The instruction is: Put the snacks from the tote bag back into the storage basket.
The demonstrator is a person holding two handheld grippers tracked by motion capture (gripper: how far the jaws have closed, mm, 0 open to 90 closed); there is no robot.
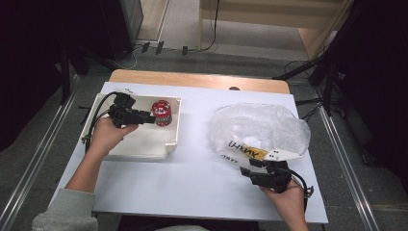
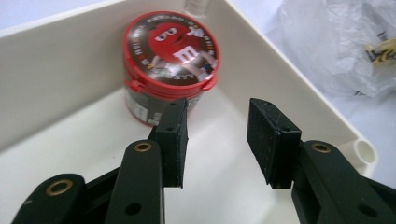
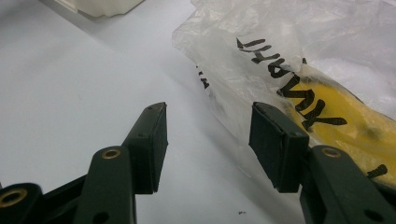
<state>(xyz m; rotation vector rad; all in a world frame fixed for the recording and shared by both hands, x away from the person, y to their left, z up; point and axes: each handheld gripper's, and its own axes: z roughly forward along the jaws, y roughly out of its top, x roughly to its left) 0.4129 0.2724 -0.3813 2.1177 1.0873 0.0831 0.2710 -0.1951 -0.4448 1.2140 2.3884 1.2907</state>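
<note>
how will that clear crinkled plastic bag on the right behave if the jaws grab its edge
The clear crinkled plastic bag is thin and puffed up, so it would probably flop and stretch rather than lift whole. Its glossy film may slip. The yellow item inside could slide about.

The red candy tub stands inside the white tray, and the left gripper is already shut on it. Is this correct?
Not quite. The candy tub does stand inside the white tray, but the left gripper is open, with its jaws short of the tub, as the left gripper view shows.
</note>
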